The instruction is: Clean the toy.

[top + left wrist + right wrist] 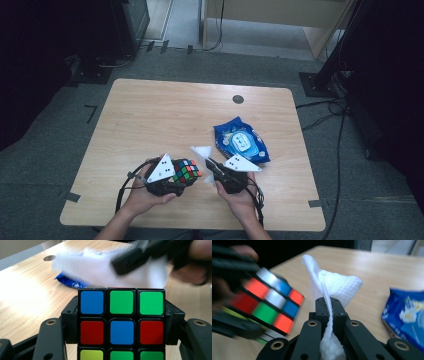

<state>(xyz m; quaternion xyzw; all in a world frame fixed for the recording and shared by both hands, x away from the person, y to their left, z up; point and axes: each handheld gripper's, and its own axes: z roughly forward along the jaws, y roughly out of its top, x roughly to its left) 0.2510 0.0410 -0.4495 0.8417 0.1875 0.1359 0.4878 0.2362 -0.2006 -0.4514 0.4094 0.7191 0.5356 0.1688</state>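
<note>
High view: left hand-held gripper (184, 176) near front edge of table (150, 115), clenched on puzzle cube (187, 170), cube raised just off the wood. Right hand-held gripper (210, 165) just beside it, clamped on white wipe (202, 151), wipe sticking up and away from the person. Blue wipe pack (241, 141) flat on table, just behind right gripper, touching nothing else. Dark round hole (238, 99) near far edge. Hands and forearms entering from bottom.

Left gripper view: cube (121, 322) pinched between the 2 black jaws, pads pressed on its left and right sides. Facing side: top row blue, green, green; middle row red, blue, red; bottom row yellow-green, green, green, partly cut off. Wipe (100, 270) blurred just behind cube, right gripper's jaws dark and blurred across it. Blue pack (71, 281) further back on table (25, 297).

Right gripper view: jaws tight together on wipe (337, 287), cloth squeezed in the seam, bunching above and below. Cube (272, 307) blurred at left, tilted, near wipe, contact unclear. Blue pack (404, 315) at right on table (374, 270).
</note>
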